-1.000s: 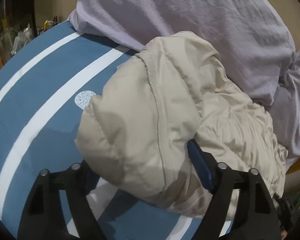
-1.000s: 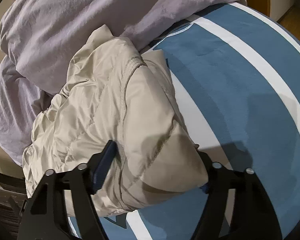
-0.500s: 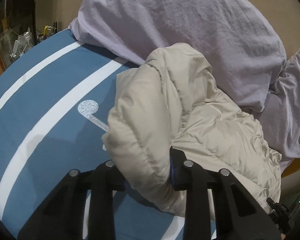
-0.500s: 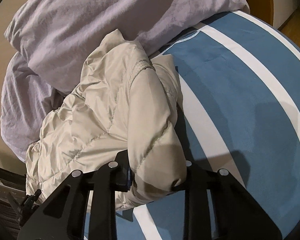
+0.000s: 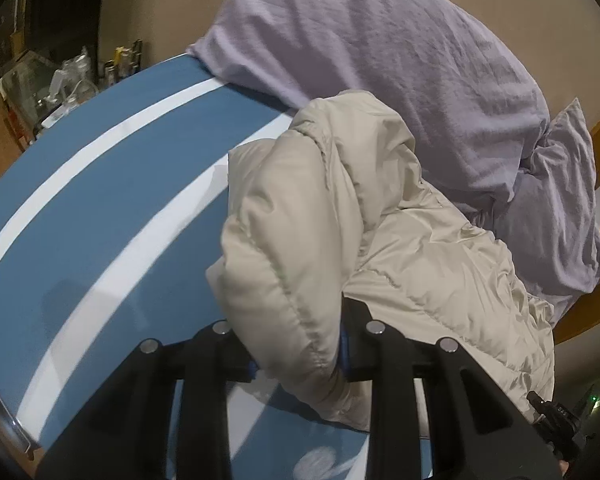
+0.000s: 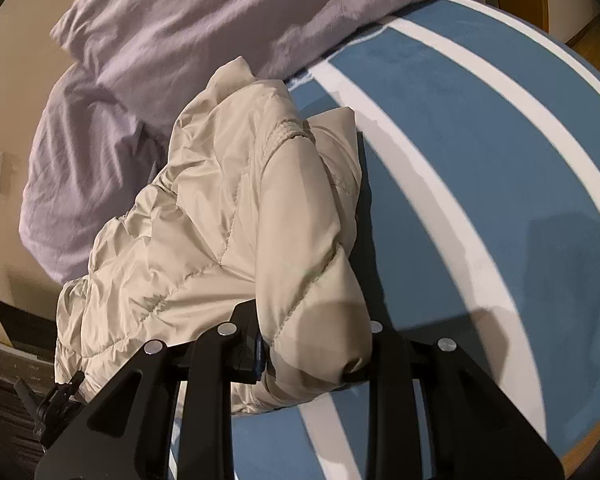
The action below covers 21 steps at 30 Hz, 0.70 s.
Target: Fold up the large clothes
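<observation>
Jacket [image 5: 324, 216] pinched between both grippers' fingers [image 5: 356, 344].

Bare blue striped cover [image 5: 112, 216] beside the puffy jacket [image 5: 340, 208]; lilac duvet [image 5: 380, 48] heaped just behind.

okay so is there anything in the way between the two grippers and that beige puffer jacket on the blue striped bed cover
Nothing visible does. The left gripper is already clamped on a padded fold of the beige puffer jacket, and the right gripper is clamped on another bunched end. The lilac pillows lie behind the jacket, not between it and either gripper.
</observation>
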{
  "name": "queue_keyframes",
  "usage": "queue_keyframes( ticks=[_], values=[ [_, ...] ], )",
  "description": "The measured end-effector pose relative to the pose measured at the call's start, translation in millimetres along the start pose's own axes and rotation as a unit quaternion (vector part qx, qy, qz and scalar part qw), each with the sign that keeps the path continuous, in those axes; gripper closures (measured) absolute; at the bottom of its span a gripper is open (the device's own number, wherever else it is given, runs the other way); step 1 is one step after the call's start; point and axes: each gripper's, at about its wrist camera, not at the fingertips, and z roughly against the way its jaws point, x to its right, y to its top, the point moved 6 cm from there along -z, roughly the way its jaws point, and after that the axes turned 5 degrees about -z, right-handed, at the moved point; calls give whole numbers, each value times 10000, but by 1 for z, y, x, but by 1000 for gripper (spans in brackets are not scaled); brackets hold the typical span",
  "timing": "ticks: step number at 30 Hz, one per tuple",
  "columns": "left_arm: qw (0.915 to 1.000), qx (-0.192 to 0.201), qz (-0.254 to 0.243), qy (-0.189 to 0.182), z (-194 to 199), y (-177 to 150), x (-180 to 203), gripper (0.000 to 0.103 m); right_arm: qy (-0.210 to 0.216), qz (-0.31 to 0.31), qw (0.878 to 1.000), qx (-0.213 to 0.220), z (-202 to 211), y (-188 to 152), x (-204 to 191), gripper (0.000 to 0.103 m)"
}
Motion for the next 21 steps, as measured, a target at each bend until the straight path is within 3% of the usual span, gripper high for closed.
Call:
queue_keyframes(
  ticks=[7, 14, 17, 18, 21],
  values=[
    [9999, -66, 90, -21, 30, -30, -31, 74, -6, 96, 9999, -100, 22, -46, 7, 77],
    [9998, -115, 118, 121, 29, -40, -38, 66, -195, 206, 9996, 27, 31, -51, 6, 68],
    [9995, -120, 120, 253, 28, -41, -41, 55, -444, 302, 9985, 143, 36, -46, 5, 56],
    [9994, -125, 124, 300, 27, -41, -41, 46, -528, 329, 9979, 188, 38, -45, 6, 51],
    [9986, -121, 188, 480, 25, -43, -47, 27, -1085, 504, 9899, 761, 54, -31, 4, 38]
  ],
)
